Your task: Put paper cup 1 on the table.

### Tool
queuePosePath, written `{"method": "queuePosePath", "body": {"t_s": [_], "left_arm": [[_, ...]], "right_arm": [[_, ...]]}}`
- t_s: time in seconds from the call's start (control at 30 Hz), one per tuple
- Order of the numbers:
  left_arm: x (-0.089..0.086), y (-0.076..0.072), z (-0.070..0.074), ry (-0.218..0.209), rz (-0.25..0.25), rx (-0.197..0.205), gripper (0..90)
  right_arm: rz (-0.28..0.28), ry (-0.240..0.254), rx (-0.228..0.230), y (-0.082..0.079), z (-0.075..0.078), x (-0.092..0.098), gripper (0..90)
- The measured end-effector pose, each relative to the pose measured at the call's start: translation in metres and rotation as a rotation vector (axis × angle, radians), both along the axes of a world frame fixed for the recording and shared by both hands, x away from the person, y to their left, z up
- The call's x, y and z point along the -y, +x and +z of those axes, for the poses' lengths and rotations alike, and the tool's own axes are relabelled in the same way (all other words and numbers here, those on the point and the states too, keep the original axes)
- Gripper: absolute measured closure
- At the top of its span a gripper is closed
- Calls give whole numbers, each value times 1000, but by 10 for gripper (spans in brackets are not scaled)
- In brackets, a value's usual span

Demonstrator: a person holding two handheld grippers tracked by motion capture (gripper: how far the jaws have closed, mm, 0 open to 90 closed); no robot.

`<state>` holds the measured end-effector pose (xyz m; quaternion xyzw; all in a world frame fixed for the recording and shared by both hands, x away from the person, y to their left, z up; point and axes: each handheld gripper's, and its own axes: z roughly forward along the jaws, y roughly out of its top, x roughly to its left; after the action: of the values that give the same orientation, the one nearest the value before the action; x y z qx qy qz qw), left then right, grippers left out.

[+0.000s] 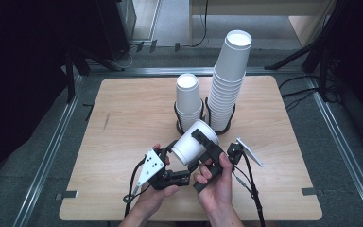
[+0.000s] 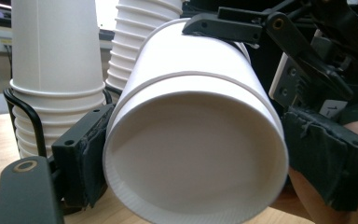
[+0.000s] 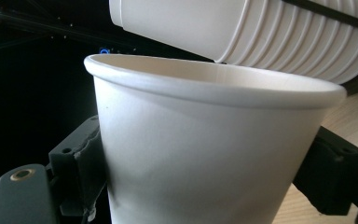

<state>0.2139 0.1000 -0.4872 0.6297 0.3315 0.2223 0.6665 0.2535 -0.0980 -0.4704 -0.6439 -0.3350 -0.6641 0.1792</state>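
Plain white cup [image 1: 194, 141], black tools

Legible marking is limited to one item. In the left gripper view, a small white label [image 2: 332, 108] on the black body of the right gripper [image 2: 307, 70] carries a character resembling "1", followed by a dash; the remainder is cut off. The white paper cups [image 1: 194, 142] bear no print.

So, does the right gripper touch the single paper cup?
Touching. In the right gripper view, the right gripper holds both pads against the paper cup, no gap.
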Motion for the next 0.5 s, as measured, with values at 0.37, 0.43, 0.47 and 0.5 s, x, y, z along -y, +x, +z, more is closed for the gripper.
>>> {"method": "queuePosePath", "body": {"t_s": [0.37,0.43,0.47,0.5], "left_arm": [[1,-1,1,25,12,11,94],[1,-1,1,24,13,12,90],[1,-1,1,25,12,11,90],[0,-1,1,28,12,10,89]], "right_arm": [[-41,-61,51,3,2,5,148],[-51,-79,67,3,3,7,148],[-54,-85,71,3,4,8,148],[-61,-93,79,3,4,9,149]]}}
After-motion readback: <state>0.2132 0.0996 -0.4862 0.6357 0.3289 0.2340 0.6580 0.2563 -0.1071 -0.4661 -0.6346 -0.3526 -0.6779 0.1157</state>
